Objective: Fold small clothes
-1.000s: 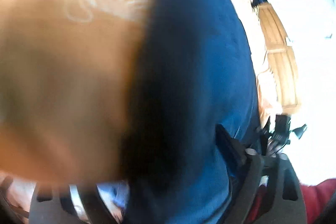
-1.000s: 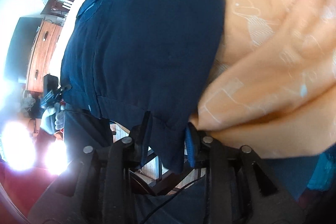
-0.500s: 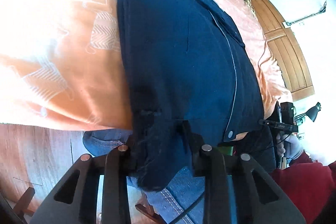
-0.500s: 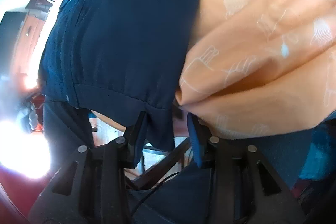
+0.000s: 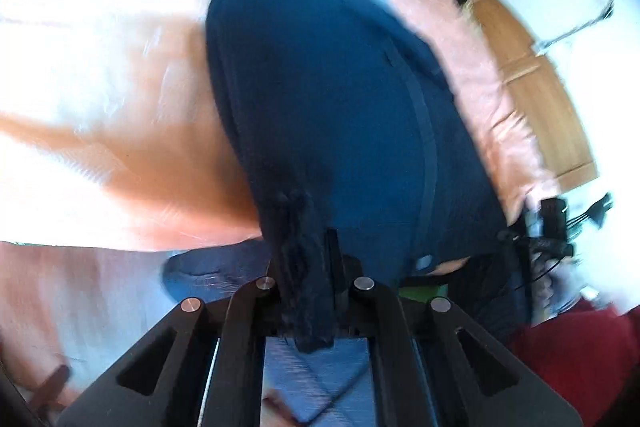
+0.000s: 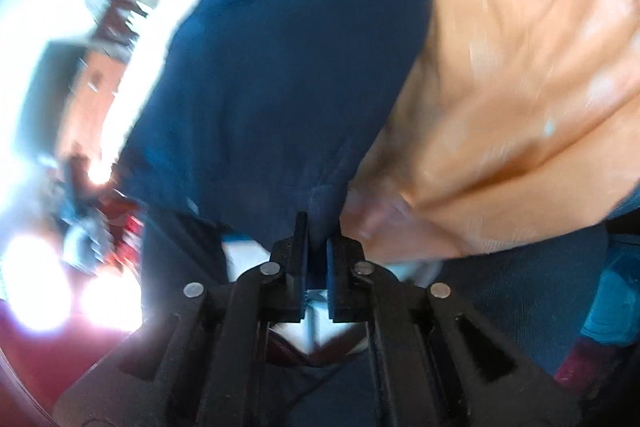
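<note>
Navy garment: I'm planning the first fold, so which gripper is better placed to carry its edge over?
Neither clearly. The left gripper and right gripper are each shut on an edge of the navy garment, spread on the orange bedspread. They probably should move together.

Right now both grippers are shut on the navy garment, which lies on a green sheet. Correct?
Not quite: the sheet is orange, as the right wrist view shows. The rest holds: left gripper and right gripper are both shut on the navy garment.
</note>
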Motion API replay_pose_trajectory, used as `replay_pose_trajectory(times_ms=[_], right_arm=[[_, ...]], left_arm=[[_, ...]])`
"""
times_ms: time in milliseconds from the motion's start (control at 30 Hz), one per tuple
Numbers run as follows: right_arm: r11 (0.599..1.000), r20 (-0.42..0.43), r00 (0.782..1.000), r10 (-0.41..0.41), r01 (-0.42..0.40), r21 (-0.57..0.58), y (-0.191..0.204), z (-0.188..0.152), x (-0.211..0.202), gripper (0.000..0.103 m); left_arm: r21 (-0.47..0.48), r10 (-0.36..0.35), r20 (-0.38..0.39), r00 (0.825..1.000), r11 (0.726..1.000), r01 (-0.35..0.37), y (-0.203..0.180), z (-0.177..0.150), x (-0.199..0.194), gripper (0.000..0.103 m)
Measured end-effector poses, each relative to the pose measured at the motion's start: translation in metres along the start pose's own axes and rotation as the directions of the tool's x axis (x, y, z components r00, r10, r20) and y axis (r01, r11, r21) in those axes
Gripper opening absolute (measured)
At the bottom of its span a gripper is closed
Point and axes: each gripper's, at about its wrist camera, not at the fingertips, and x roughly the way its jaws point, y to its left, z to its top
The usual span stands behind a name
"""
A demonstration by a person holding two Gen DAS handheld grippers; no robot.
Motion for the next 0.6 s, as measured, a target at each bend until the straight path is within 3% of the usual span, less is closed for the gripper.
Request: replay_pose_trajectory(times_ms=[67,167,267,333,433,600], right_arm=[[0.999,0.059,0.997,0.054,-0.054,0.005,0.008,0.01,-0.022,0.006],[0.994,0.153,0.982,0.113,-0.113,-0.011,0.019,0.04,-0.054,0.006],[0.99,0.234,0.962,0.142,-0.14,-0.028,0.021,0.096,-0.074,0.006],[0.988,0.267,0.951,0.154,-0.153,-0.027,0.016,0.134,-0.078,0.006],[0.984,0.293,0.94,0.173,-0.178,-0.009,0.008,0.204,-0.069,0.006],[0.987,0.254,0.956,0.146,-0.158,0.027,-0.009,0.317,-0.01,0.006]], left_arm=[[-0.017,-0.051,0.054,0.997,0.998,0.052,-0.006,0.008,-0.012,0.007],[-0.004,-0.132,0.16,0.978,0.991,0.134,-0.021,0.036,-0.034,0.007],[0.032,-0.207,0.246,0.947,0.978,0.205,-0.034,0.082,-0.048,0.007],[0.065,-0.224,0.275,0.935,0.975,0.215,-0.041,0.117,-0.051,0.007],[0.111,-0.224,0.301,0.927,0.974,0.2,-0.056,0.188,-0.042,0.007],[0.131,-0.177,0.273,0.946,0.981,0.146,-0.051,0.305,0.002,0.007]])
